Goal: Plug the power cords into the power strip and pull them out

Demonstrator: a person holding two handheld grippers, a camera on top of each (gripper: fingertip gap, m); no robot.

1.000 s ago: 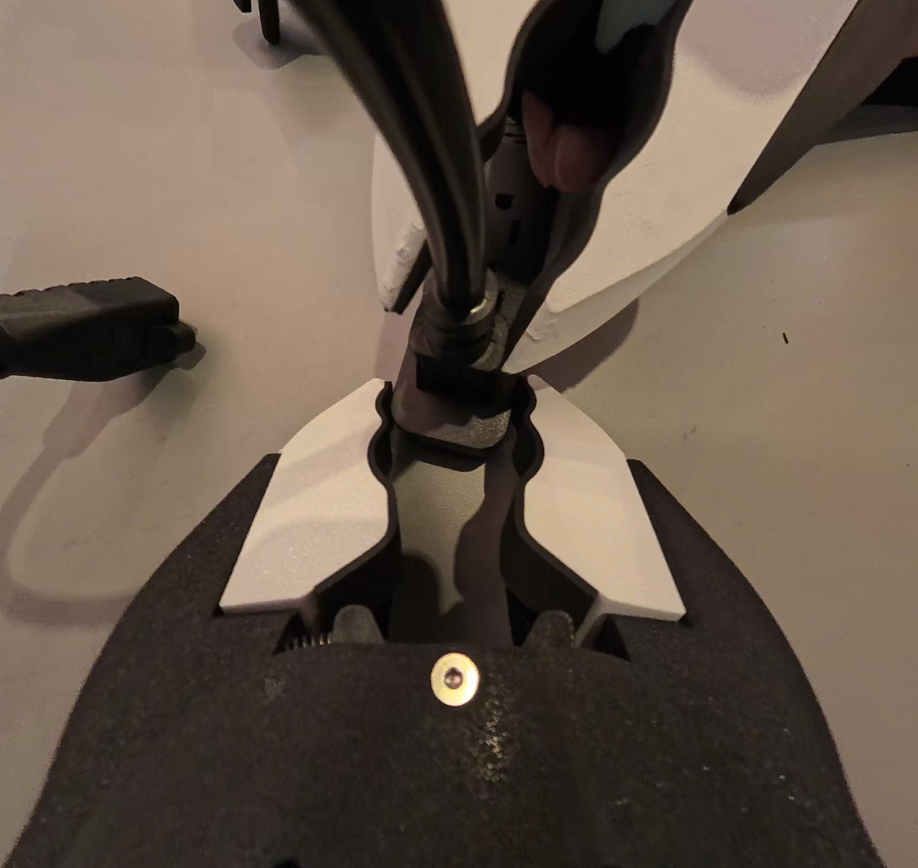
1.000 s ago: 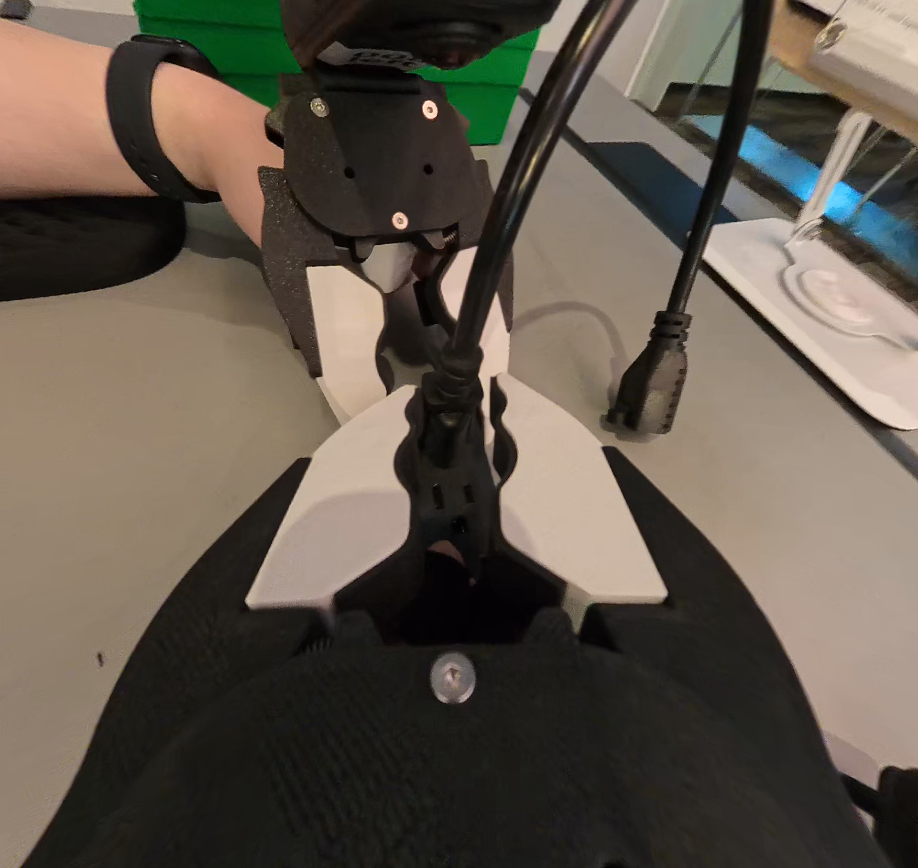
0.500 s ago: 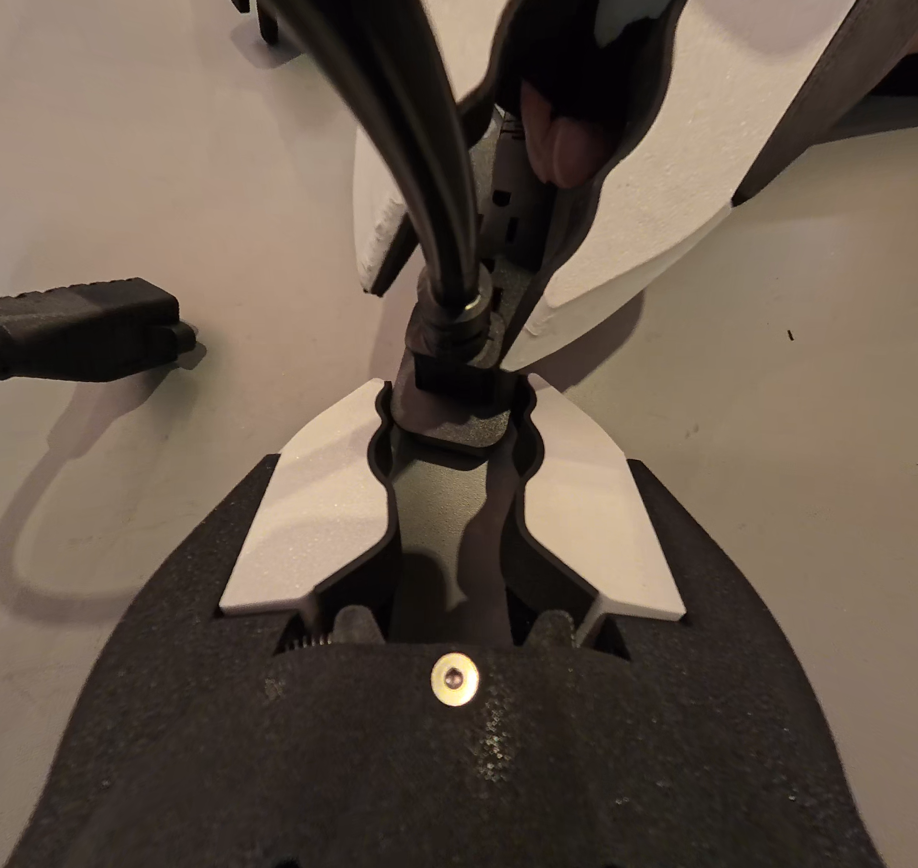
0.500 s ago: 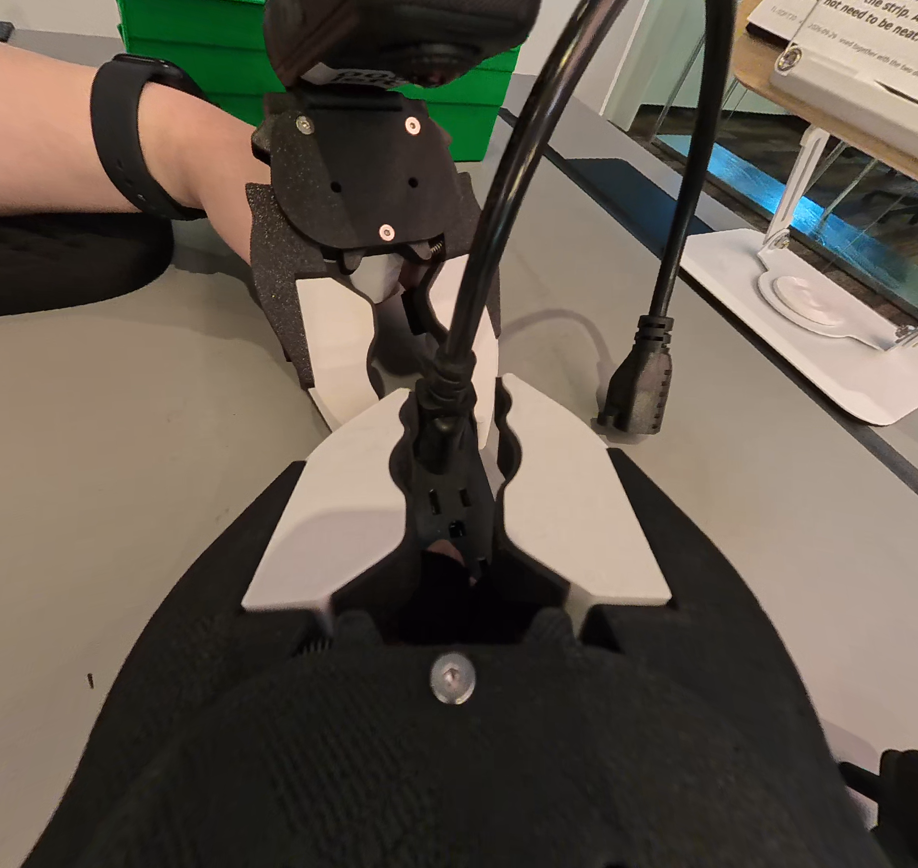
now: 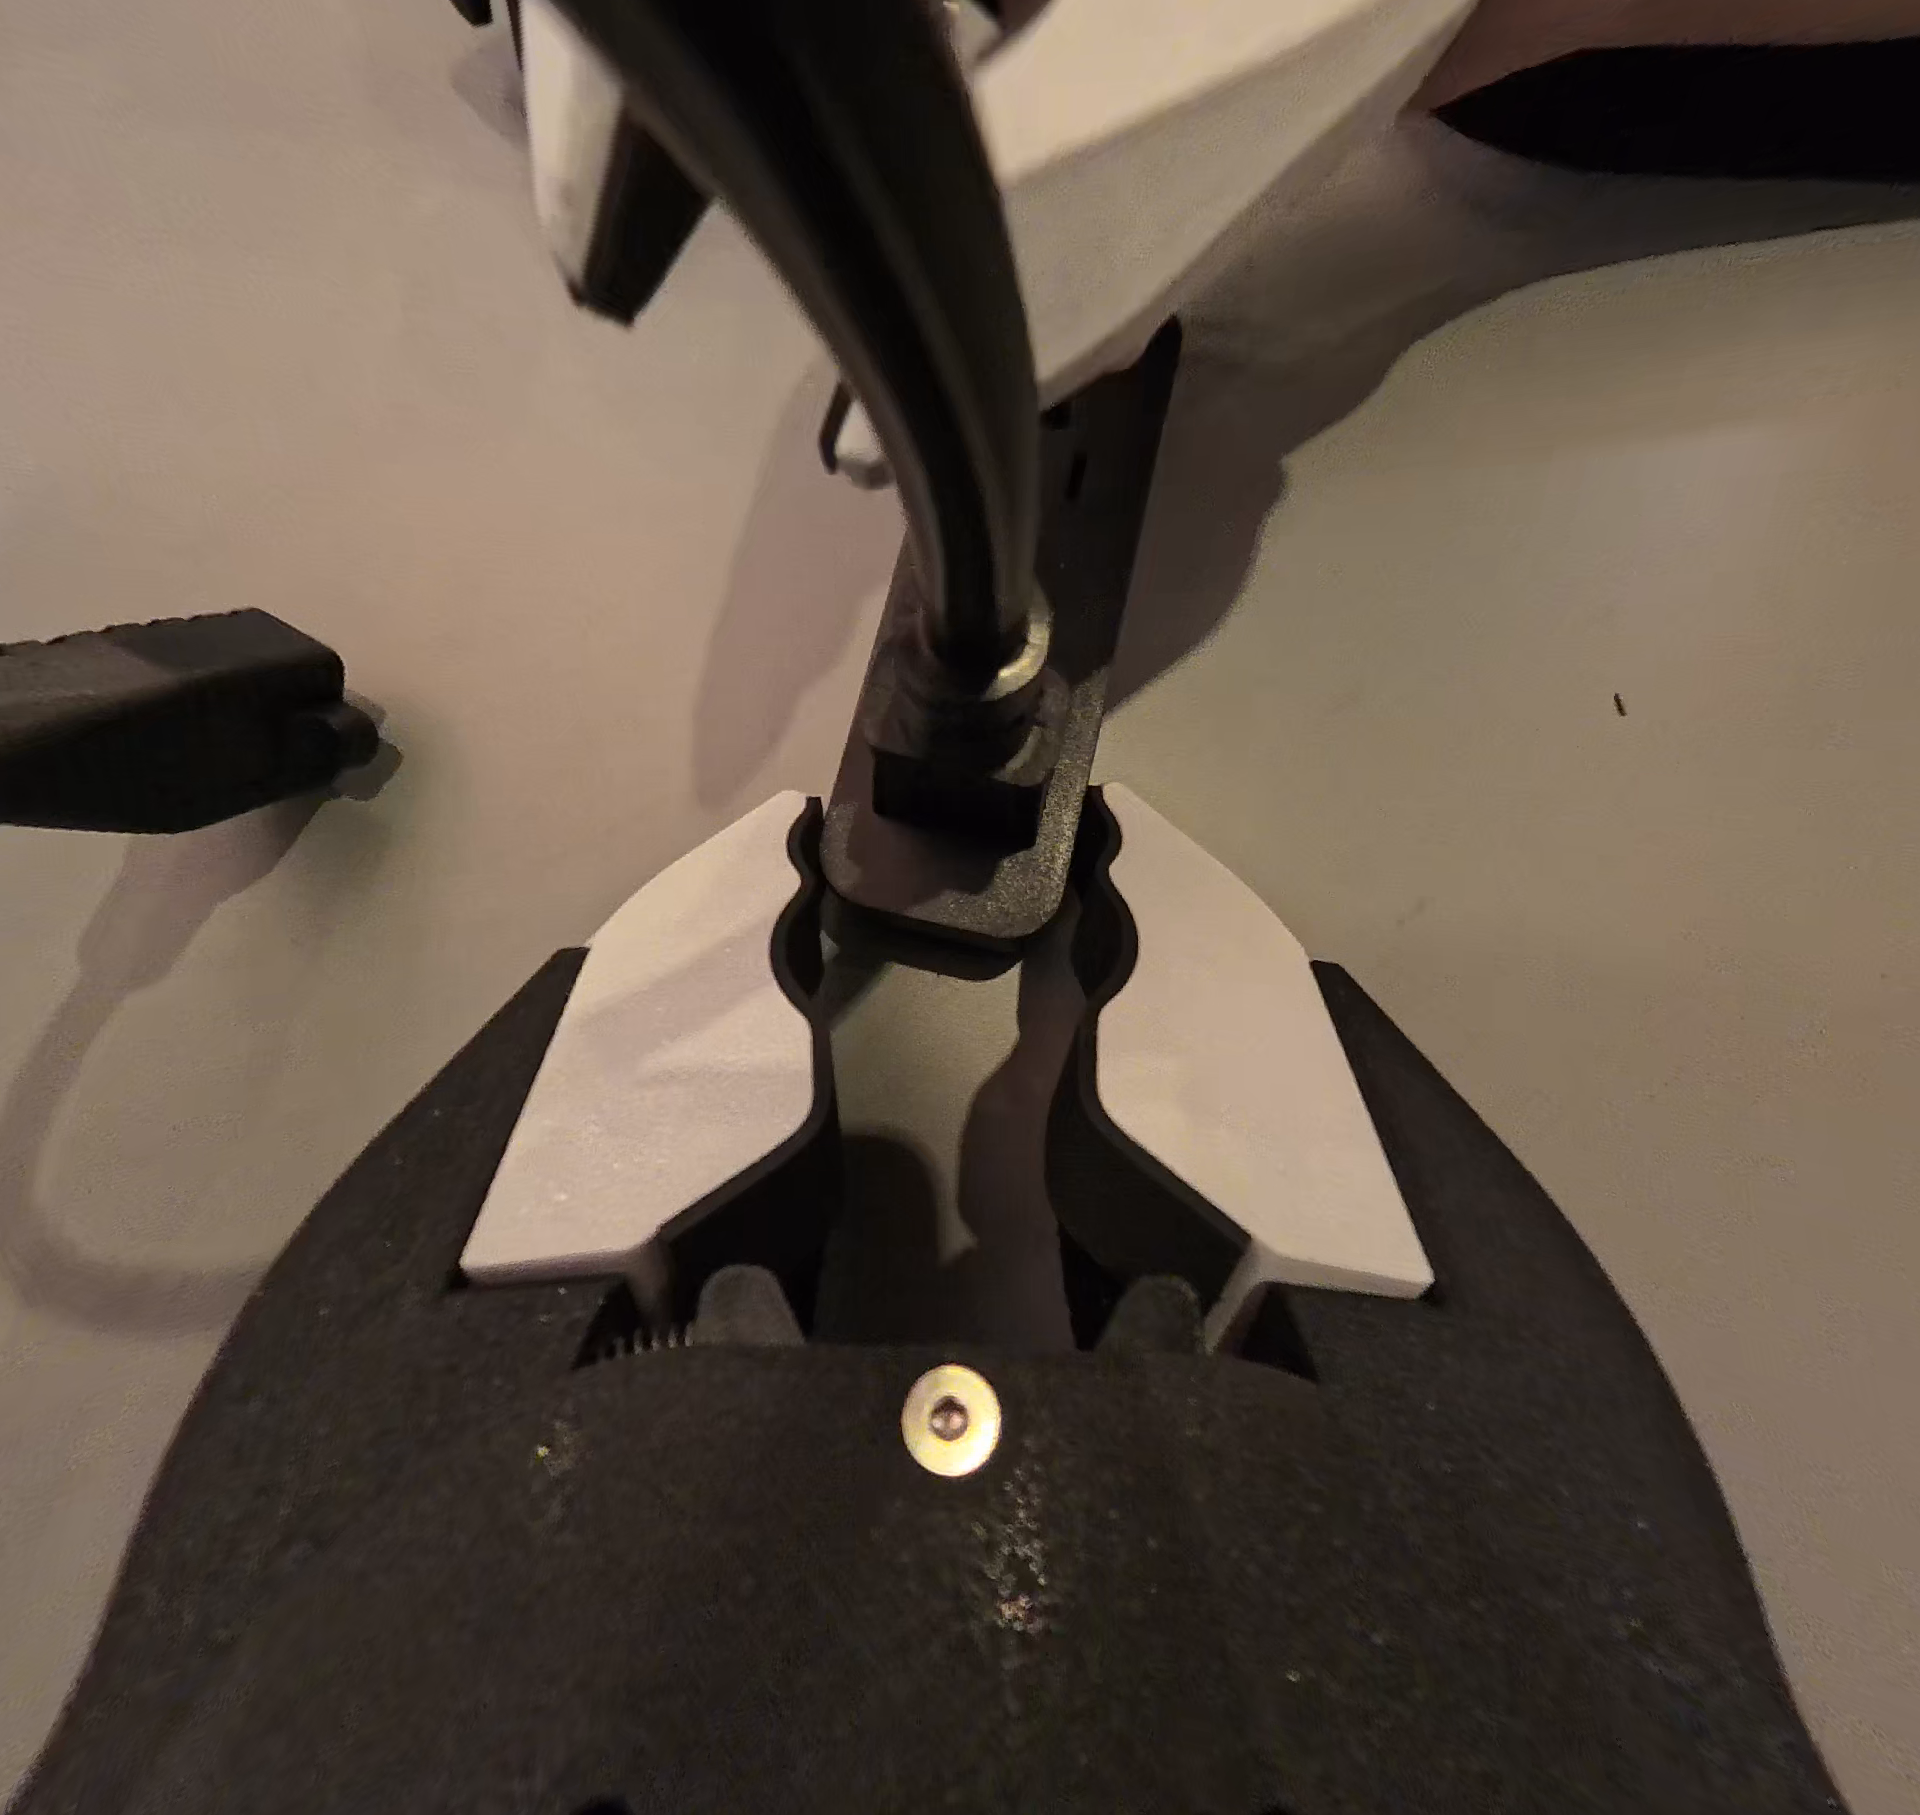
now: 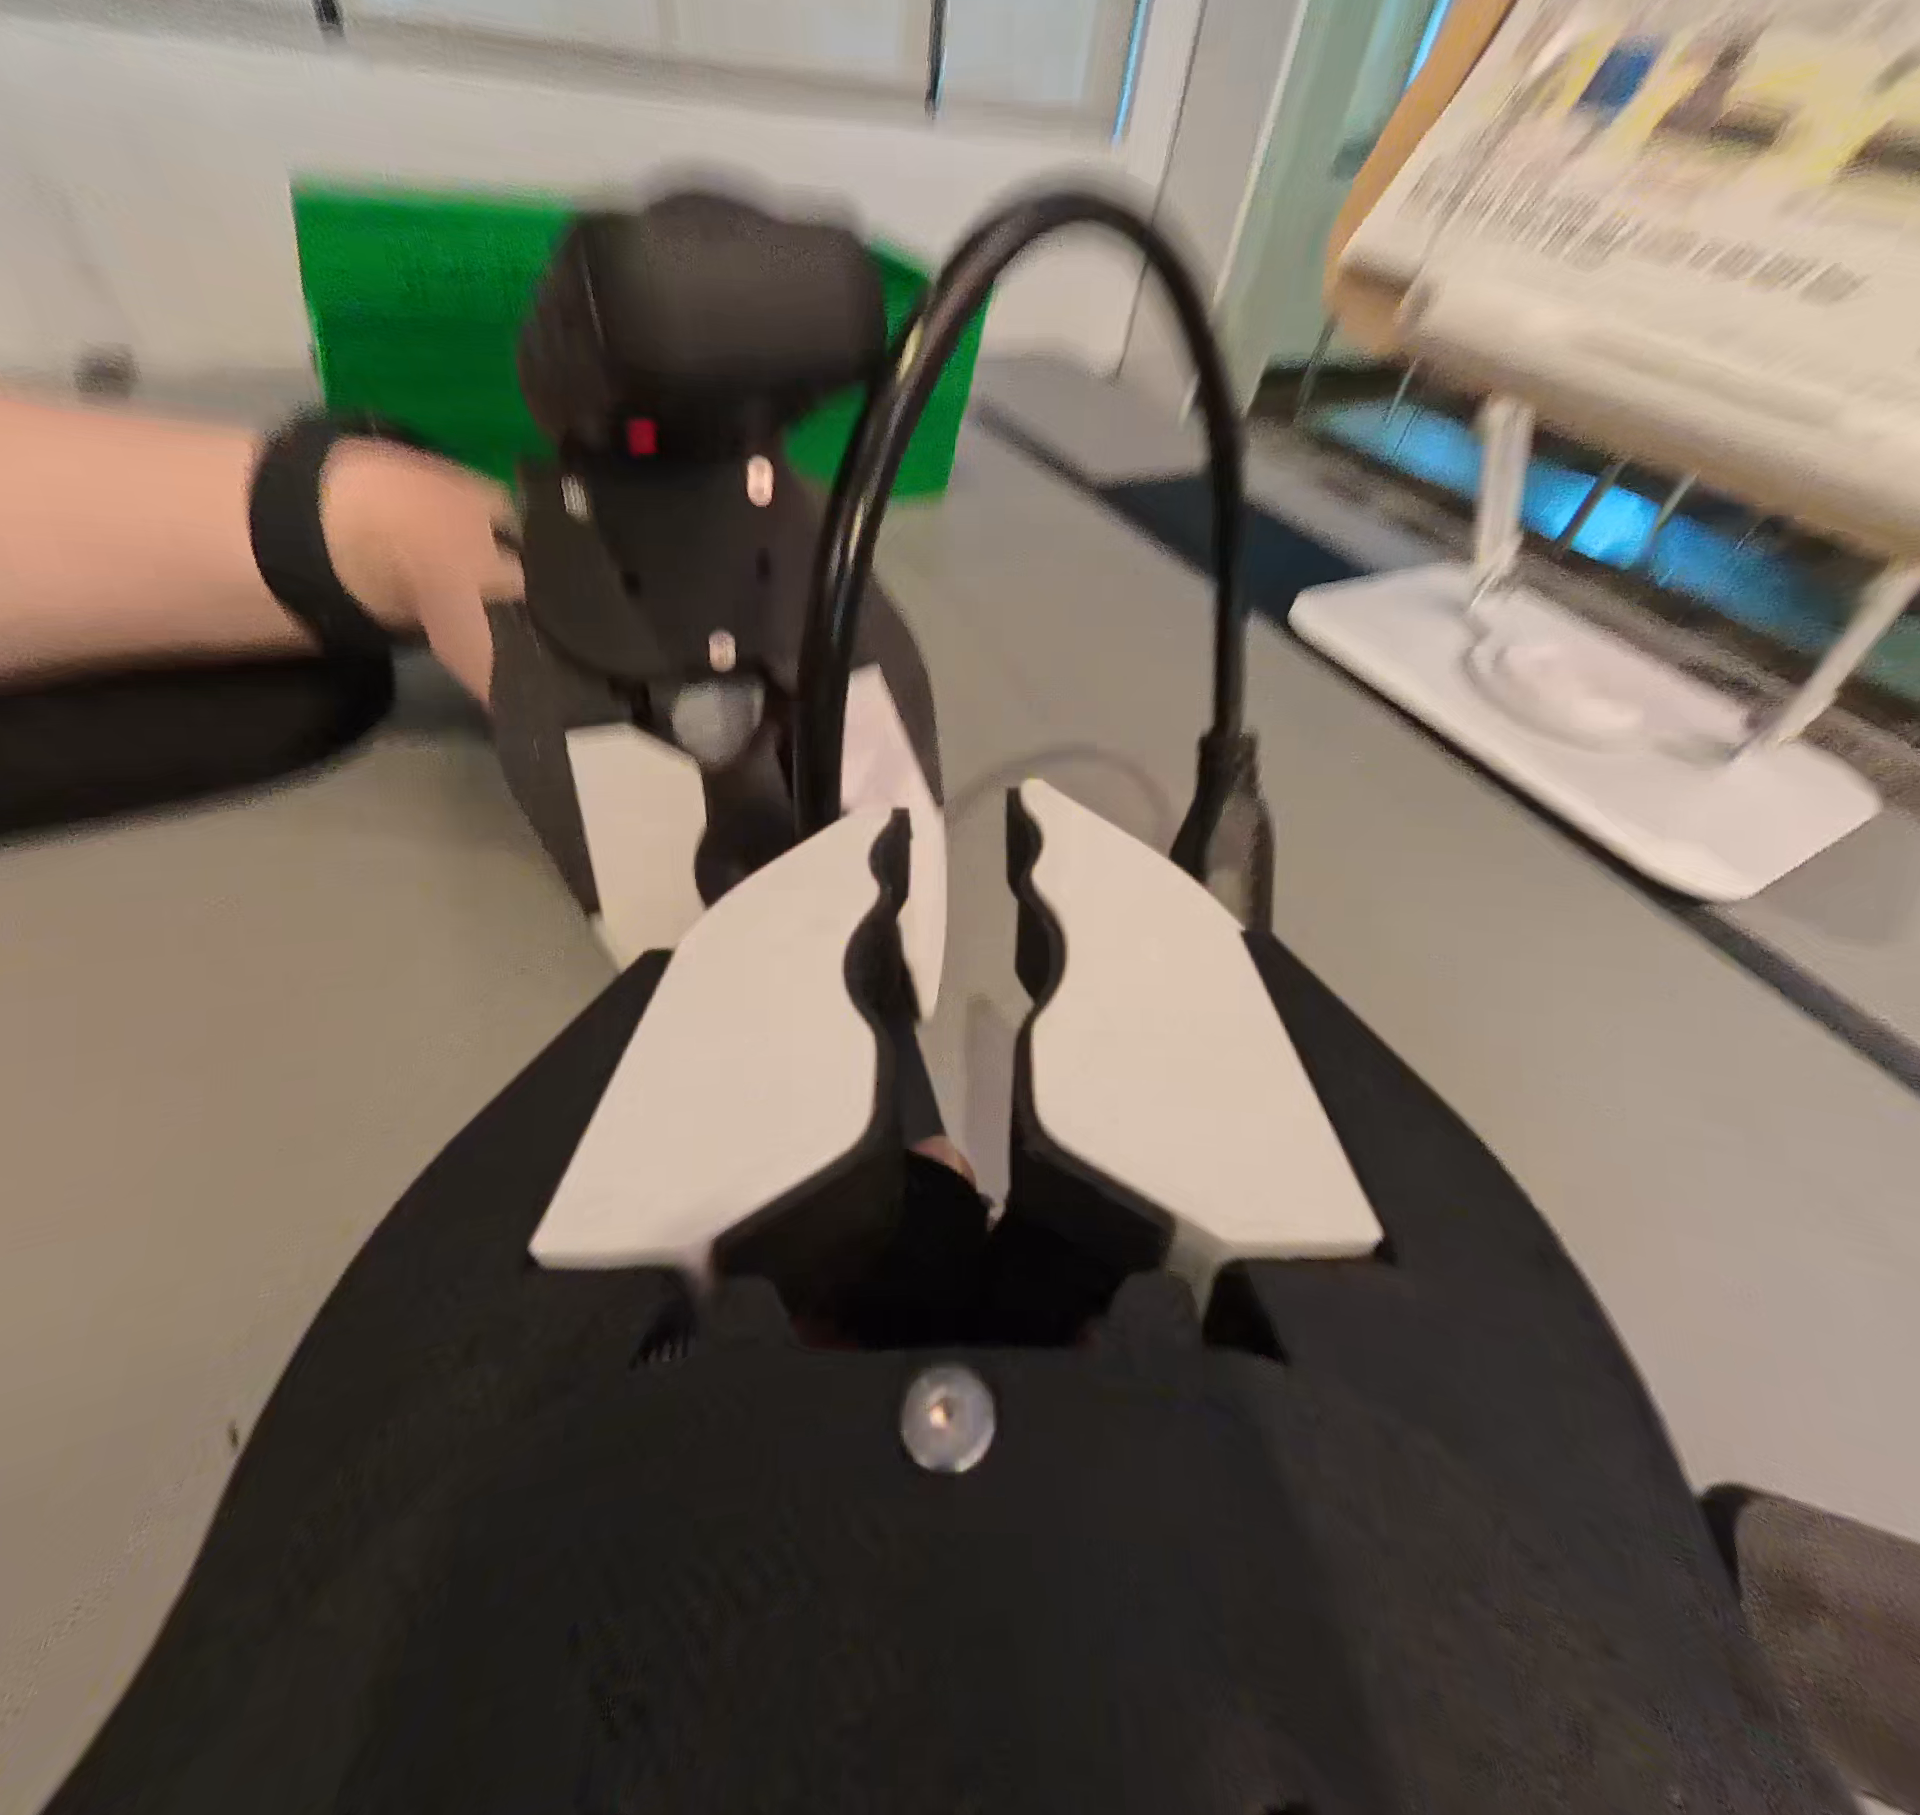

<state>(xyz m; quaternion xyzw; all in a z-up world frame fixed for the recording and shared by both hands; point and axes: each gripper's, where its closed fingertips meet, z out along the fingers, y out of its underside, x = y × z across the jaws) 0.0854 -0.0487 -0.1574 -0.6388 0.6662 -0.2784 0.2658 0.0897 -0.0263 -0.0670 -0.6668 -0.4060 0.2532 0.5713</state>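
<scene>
Left gripper (image 5: 951, 856): white fingers with wavy black inner edges, on a rough black body; clamped on the near end of the strip.

Strip (image 5: 1039, 726): narrow black bar, matte and grainy, rounded near corner; long axis runs near to far, tilted slightly right; its far end passes under the right gripper. It lies on the table (image 5: 1558, 934), a smooth pale grey surface.

Cord (image 5: 935, 311): thick glossy black cable, rising from a ribbed collar seated on the strip's near end and curving up and left. From the right wrist camera it arcs over to a second black plug (image 6: 1231, 809) standing on the table to the right.

Loose plug (image 5: 177, 716): black, blocky, ridged top; lies flat to the left, long axis left to right, well apart from the strip.

Right gripper (image 6: 961, 830): same build; fingers apart with a narrow gap, nothing between them. View motion-blurred.

Far: green crate (image 6: 416, 311); white sign stand (image 6: 1579, 726), far right.
</scene>
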